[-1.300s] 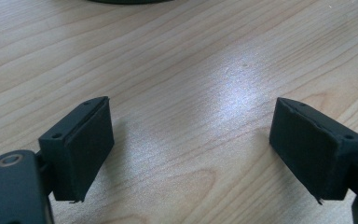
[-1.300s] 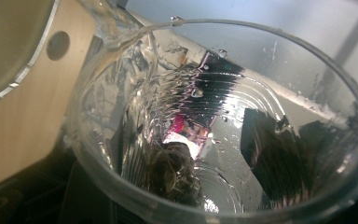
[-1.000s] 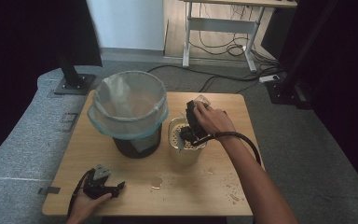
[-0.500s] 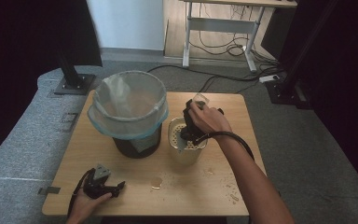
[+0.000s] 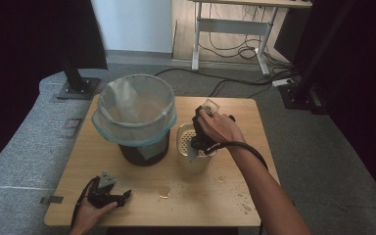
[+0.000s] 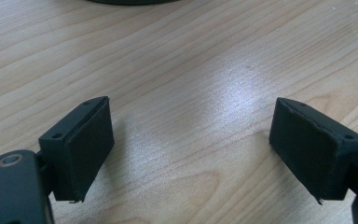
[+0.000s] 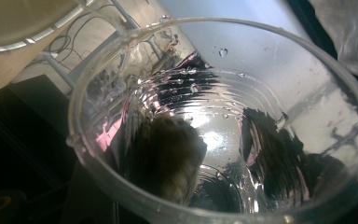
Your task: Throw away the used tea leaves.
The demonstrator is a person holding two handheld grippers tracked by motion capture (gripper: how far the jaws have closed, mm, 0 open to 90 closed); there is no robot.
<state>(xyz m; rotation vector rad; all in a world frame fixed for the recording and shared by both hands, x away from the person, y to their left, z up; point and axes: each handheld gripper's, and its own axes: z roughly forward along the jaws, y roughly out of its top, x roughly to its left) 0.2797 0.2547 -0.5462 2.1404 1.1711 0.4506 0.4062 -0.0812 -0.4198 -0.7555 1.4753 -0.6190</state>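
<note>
My right gripper (image 5: 205, 115) is shut on a clear plastic cup (image 5: 210, 105), tipped over a cream container (image 5: 196, 164) with a perforated strainer insert. In the right gripper view the cup (image 7: 223, 93) opens toward the camera, wet inside, with droplets on its wall. My jaws show as dark shapes through its sides. At the table's front left, my left gripper (image 5: 122, 197) rests on the wood. It stands open (image 6: 191, 149) with nothing between its pads.
A dark bin lined with a clear bag (image 5: 134, 112) stands left of the cream container. Small spills (image 5: 164, 191) mark the wooden table (image 5: 225, 205) near its front. Beyond the table are desk legs and cables (image 5: 235, 51) on the floor.
The right hand has shifted slightly with the cup over the cream container. The left gripper has not moved.
</note>
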